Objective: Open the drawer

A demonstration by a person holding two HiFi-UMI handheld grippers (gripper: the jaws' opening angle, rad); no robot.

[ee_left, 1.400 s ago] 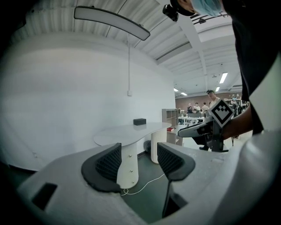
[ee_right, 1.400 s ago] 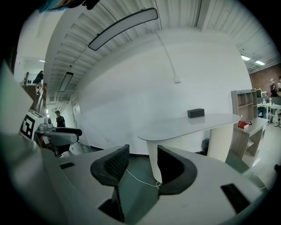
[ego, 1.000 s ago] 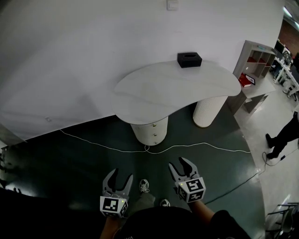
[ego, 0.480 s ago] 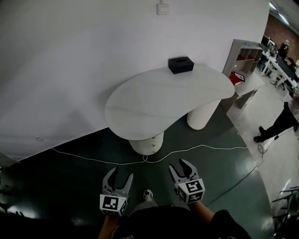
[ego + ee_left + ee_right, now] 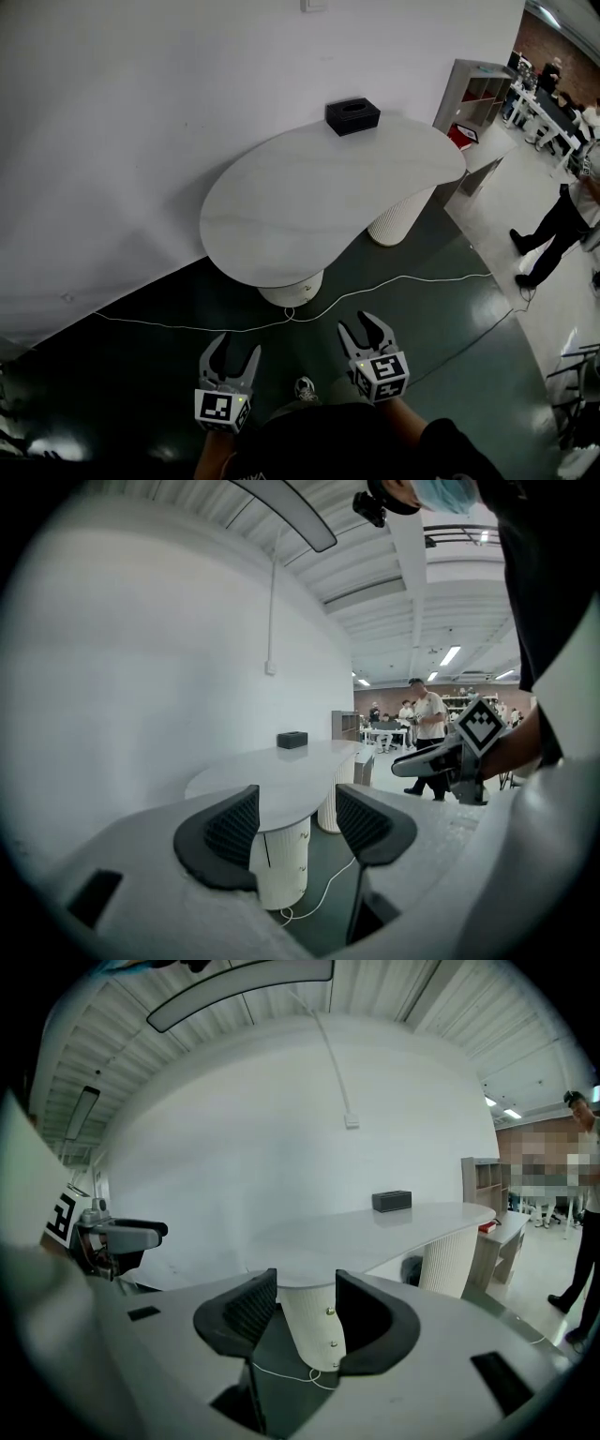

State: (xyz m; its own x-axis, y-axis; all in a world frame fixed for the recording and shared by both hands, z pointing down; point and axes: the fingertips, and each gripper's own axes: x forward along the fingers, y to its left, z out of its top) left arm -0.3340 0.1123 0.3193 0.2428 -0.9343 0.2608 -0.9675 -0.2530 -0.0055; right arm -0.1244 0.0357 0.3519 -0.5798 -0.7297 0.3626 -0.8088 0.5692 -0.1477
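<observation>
The drawers are in the round ribbed white pedestal (image 5: 292, 287) under the near end of the curved white table top (image 5: 319, 192). Its front carries three small knobs (image 5: 334, 1342), one above another, and all drawers look closed. My left gripper (image 5: 234, 348) is open and empty, held over the dark floor well short of the pedestal (image 5: 281, 860). My right gripper (image 5: 362, 327) is open and empty too, beside the left one, with the pedestal (image 5: 314, 1326) showing between its jaws. Neither gripper touches anything.
A black box (image 5: 352, 115) sits at the table's far edge by the wall. A second ribbed pedestal (image 5: 398, 217) stands to the right. A white cable (image 5: 394, 281) runs across the floor before the pedestals. A shelf unit (image 5: 473, 94) and a standing person (image 5: 553, 230) are at right.
The table and its pedestal have drawn closer and shifted left in the head view. Both grippers stay open and low, side by side.
</observation>
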